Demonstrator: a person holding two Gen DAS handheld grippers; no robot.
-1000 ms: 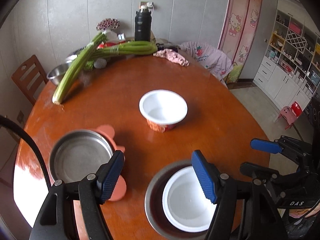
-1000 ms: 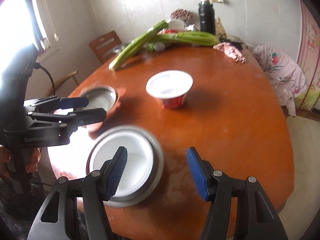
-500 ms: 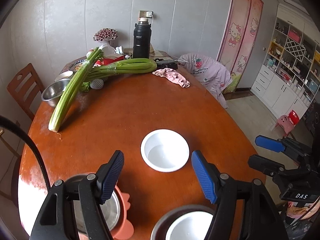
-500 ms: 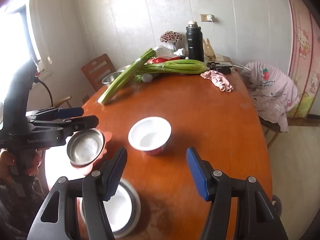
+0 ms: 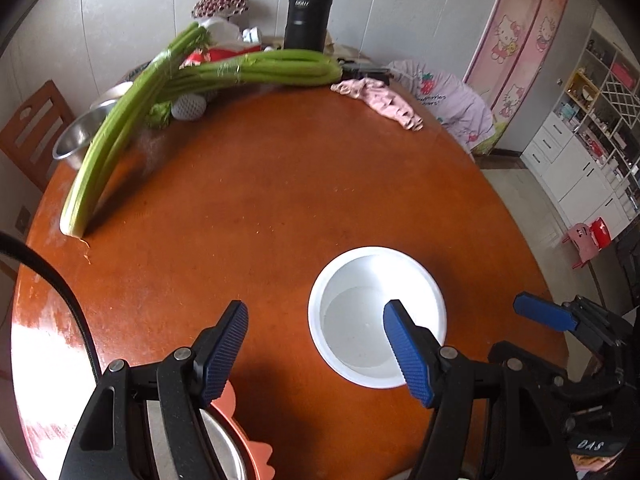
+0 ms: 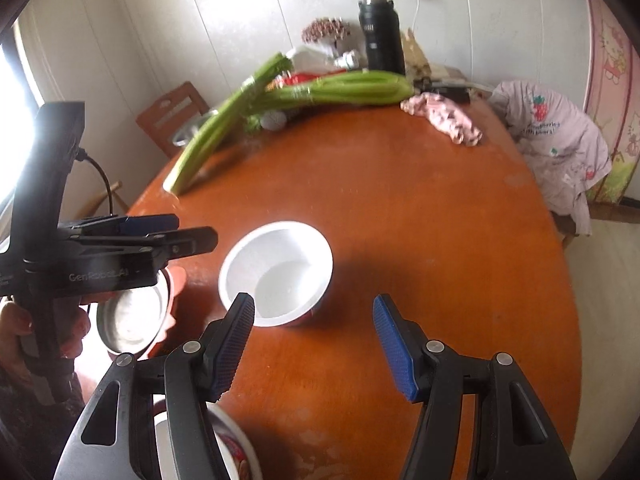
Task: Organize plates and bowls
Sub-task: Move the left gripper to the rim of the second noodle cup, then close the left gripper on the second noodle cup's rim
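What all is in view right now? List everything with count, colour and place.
white bowl: 1, white, table's near half
steel bowl: 1, silver, on pink plate, near left edge
second white bowl: 1, white and red, nearest edge
celery: 2 bunches, green, far left
steel basin: 1, silver, far left edge
flask: 1, black, far edge
cloth: 1, pink, far right
table: 1, reddish-brown
left gripper: jaws open, empty
right gripper: jaws open, empty

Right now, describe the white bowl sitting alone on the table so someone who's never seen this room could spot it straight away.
Find the round reddish-brown wooden table with long green celery stalks at its far end. Near the front edge, just ahead of both blue-padded grippers, stands a white plastic bowl with a red printed outside. Unlike the steel bowl on the pink plate beside it, it is empty, white inside and stands directly on the wood.
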